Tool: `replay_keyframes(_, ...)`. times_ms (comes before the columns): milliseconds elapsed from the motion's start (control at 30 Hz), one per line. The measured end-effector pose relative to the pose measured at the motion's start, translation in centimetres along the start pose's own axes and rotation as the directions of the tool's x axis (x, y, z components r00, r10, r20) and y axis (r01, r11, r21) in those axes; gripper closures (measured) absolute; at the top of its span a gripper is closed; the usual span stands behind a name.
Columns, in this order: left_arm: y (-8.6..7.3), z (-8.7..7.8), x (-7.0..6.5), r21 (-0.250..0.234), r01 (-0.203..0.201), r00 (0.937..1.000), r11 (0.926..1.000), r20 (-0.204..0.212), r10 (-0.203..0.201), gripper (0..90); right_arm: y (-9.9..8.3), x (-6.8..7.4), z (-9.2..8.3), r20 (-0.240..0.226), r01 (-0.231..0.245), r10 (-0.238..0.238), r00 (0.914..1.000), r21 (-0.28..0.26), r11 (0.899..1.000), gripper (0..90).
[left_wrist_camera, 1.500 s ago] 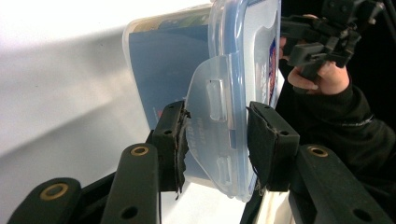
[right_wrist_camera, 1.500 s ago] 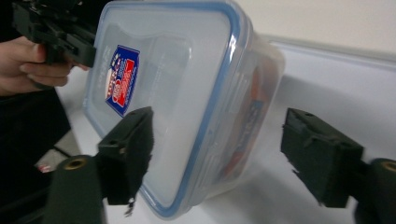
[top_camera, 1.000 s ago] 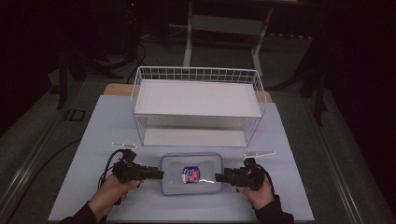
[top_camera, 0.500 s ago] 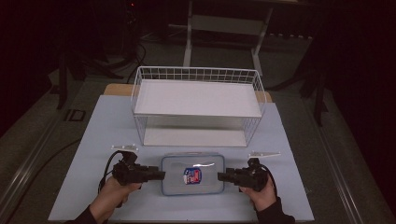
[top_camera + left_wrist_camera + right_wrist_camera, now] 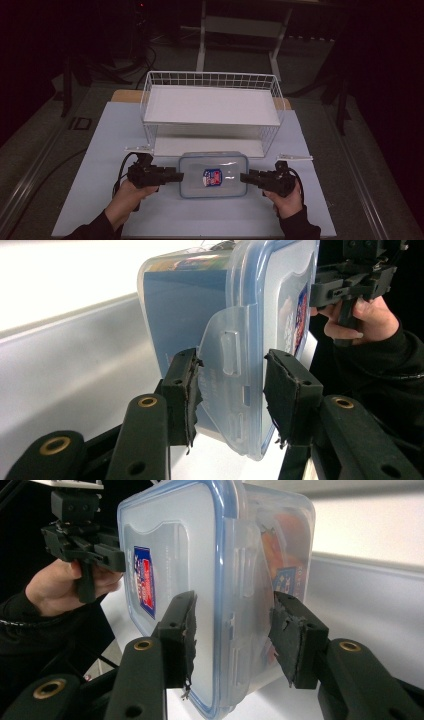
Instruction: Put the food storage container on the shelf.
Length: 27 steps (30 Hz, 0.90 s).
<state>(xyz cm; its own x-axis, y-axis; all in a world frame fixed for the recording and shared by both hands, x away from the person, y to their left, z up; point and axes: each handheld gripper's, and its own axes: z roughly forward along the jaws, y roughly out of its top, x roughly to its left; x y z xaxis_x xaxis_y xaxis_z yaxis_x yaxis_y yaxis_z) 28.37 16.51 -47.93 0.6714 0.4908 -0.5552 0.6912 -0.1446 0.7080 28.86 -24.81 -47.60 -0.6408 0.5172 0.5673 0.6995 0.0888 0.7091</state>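
Observation:
A clear plastic container (image 5: 213,175) with a blue-rimmed lid and a red-and-blue label hangs just above the table, in front of the rack. My left gripper (image 5: 179,176) is shut on its left end. In the left gripper view the pads (image 5: 182,390) clamp the latch flap and lid edge of the container (image 5: 200,315). My right gripper (image 5: 244,178) holds the opposite end. Its jaws have just been closing, and in the right gripper view they (image 5: 232,635) press on the container (image 5: 175,555) across lid and base. Both grippers point inward, level.
A white wire rack (image 5: 212,80) with a white shelf stands behind the container, open at the front underneath. The pale table mat (image 5: 100,150) spreads to both sides. Dark floor, cables and a frame lie beyond the table.
Both grippers have risen slightly with the container between them, and it now sits a little nearer the rack in the high view.

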Motion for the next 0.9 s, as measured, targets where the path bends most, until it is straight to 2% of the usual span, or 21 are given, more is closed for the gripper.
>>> replay_keyframes(200, 0.6, 0.6, 0.5, -0.005, 0.012, 0.9999, 0.9999, -0.001, -0.012, 57.1, 0.7, -0.5, -0.1, 0.008, -0.004, 0.004, 1.0, -0.004, 1.0, 54.6)
replay_keyframes(433, 1.7, 1.4, 1.3, -0.032, 0.017, 0.9993, 0.9993, -0.032, -0.018, 56.2, 1.6, -1.5, 0.2, 0.026, -0.009, 0.01, 0.9996, -0.011, 1.0, 54.6)
replay_keyframes(500, 2.1, 1.7, 1.7, -0.042, 0.006, 0.999, 0.9991, -0.045, -0.008, 55.6, 1.9, -1.7, 0.3, 0.035, -0.003, 0.003, 0.9994, -0.012, 1.0, 54.6)
replay_keyframes(600, 2.3, 2.4, 2.4, -0.062, 0.011, 0.9983, 0.998, -0.056, -0.014, 54.8, 2.4, -2.1, 0.6, 0.05, 0.001, -0.001, 0.9987, -0.017, 1.0, 54.6)
replay_keyframes(800, 2.5, 3.5, 3.3, -0.075, 0.032, 0.9963, 0.9966, -0.077, -0.038, 54.5, 3.1, -3.6, 1.2, 0.066, -0.011, 0.012, 0.9977, -0.024, 1.0, 54.3)
replay_keyframes(900, 2.9, 3.9, 3.5, -0.094, 0.027, 0.9951, 0.9952, -0.093, -0.036, 54.2, 3.3, -4.3, 1.5, 0.076, -0.017, 0.019, 0.9969, -0.034, 0.999, 53.8)
